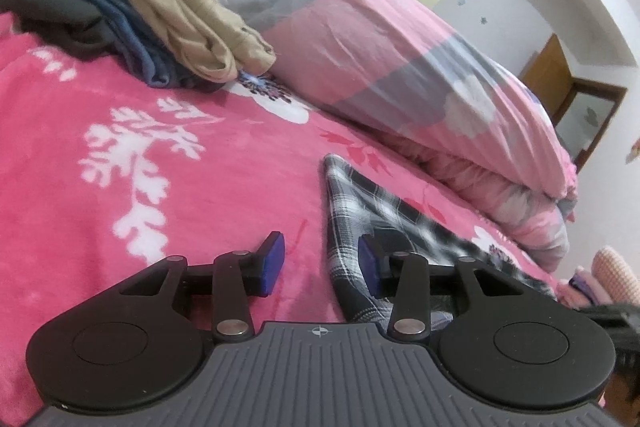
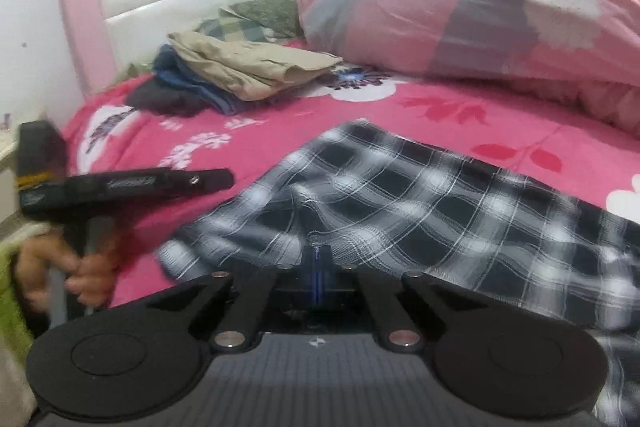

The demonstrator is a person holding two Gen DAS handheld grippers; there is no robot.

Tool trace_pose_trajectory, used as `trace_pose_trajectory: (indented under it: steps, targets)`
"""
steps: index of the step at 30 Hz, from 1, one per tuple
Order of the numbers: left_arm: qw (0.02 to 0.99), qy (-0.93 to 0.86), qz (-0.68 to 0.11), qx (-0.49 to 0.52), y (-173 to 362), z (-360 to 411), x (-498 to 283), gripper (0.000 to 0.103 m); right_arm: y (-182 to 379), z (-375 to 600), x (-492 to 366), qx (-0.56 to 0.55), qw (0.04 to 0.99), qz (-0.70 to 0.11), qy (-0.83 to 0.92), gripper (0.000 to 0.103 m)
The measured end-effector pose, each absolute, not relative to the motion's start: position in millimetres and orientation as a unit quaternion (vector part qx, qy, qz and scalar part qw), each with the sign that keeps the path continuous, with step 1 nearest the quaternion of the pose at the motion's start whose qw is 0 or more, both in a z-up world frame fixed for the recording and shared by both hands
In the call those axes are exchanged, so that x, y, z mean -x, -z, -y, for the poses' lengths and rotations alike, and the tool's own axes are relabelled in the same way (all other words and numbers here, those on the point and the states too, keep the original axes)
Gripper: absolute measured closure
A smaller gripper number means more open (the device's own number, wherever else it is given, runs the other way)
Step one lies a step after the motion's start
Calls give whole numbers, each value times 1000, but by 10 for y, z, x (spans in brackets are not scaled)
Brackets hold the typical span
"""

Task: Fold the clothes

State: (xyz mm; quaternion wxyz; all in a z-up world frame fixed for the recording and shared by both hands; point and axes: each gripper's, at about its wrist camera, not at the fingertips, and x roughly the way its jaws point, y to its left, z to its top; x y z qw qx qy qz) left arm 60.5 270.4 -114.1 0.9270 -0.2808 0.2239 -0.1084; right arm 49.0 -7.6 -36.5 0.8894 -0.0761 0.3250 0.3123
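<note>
Plaid shirt (image 2: 400, 187) lay on the bed (image 2: 400, 107), running rightward from my right gripper (image 2: 318, 263), jaws clenched on its edge; my left gripper (image 1: 320, 263) stood released beside its corner.

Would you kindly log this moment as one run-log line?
task: fold clothes | right gripper: shut on plaid shirt | left gripper: open, at shirt edge | folded pile: behind, on bed

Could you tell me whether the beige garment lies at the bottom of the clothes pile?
No, the beige garment lies on top of the pile.
</note>
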Motion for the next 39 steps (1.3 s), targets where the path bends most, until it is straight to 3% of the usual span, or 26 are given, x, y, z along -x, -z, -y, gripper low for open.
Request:
trace_pose_trajectory:
  steps: [3,5,14,21,25,30,32,39]
  targets:
    - [925,105,-226,287,1142,-2707,-625,63,314,25,-330,111,894,-295,-319,92]
    - [924,103,-228,290,1141,-2710,-632,63,268,-87,-188,135,892,-257,-347,68]
    - [923,99,-231,290,1146,-2723,-631,64,576,-946,375,378,826,-119,-401,70]
    - [917,105,-228,309,1139,-2790,-597,65,694,-1078,228,440,801,-126,-385,69]
    - [913,112,-220,325,1062,-2877,-424,65,738,-1101,135,431,812,-137,-370,79]
    - [921,143,-214,293,887,-2927,-49,67,603,-958,164,382,842,-136,-356,77]
    - [927,141,-219,269,832,-2919,78,70,535,-885,197,344,856,-151,-355,72]
    - [955,135,-191,182,741,-2868,423,71,487,-689,162,113,863,-262,-417,72]
